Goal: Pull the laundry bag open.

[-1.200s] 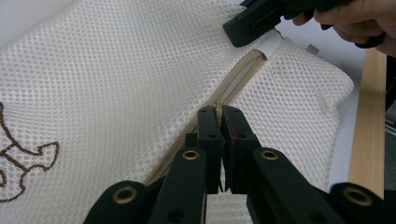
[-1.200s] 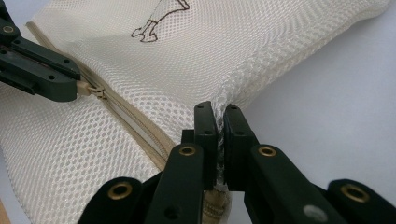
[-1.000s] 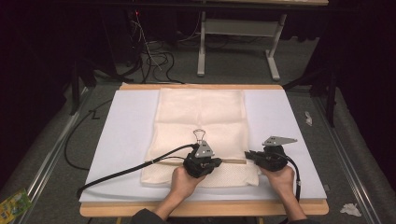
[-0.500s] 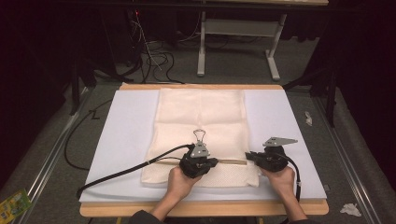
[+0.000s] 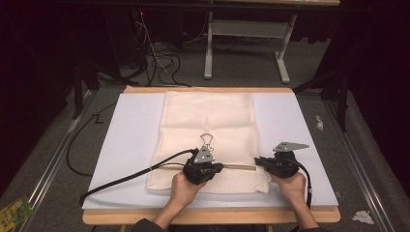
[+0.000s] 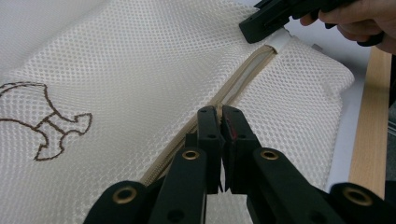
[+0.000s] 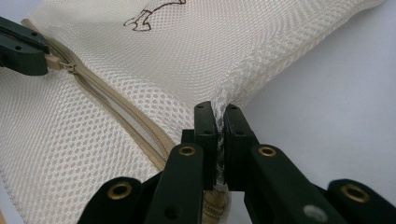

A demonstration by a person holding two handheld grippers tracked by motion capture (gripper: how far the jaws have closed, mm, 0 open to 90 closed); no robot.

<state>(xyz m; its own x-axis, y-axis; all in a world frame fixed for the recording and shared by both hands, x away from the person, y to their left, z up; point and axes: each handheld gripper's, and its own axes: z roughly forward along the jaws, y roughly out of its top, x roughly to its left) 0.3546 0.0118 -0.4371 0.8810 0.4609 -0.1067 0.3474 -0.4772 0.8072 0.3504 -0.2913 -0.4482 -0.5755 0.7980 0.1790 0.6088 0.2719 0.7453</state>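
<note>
A cream mesh bag (image 5: 208, 121) lies flat on the white table cover, with a tan zipper (image 5: 239, 166) running across its near end. My left gripper (image 5: 220, 166) sits on the zipper line, jaws shut (image 6: 220, 112). In the right gripper view its tips (image 7: 44, 60) pinch the beige zipper pull (image 7: 60, 64). My right gripper (image 5: 257, 162) is shut on the bag's mesh edge (image 7: 219, 112) at the zipper's right end, and its jaw tip (image 6: 254, 30) also appears in the left gripper view. The zipper (image 6: 243, 79) stretches taut between the two grippers.
A brown outline figure (image 5: 207, 140) is stitched on the bag just beyond the left gripper. The white cover (image 5: 130, 135) rests on a wooden table whose edge (image 5: 208, 215) is near the person. Cables and desk legs (image 5: 209, 48) stand on the floor behind.
My left gripper has edged slightly left along the zipper, so a little more zipper shows between the grippers. The right gripper has stayed put.
</note>
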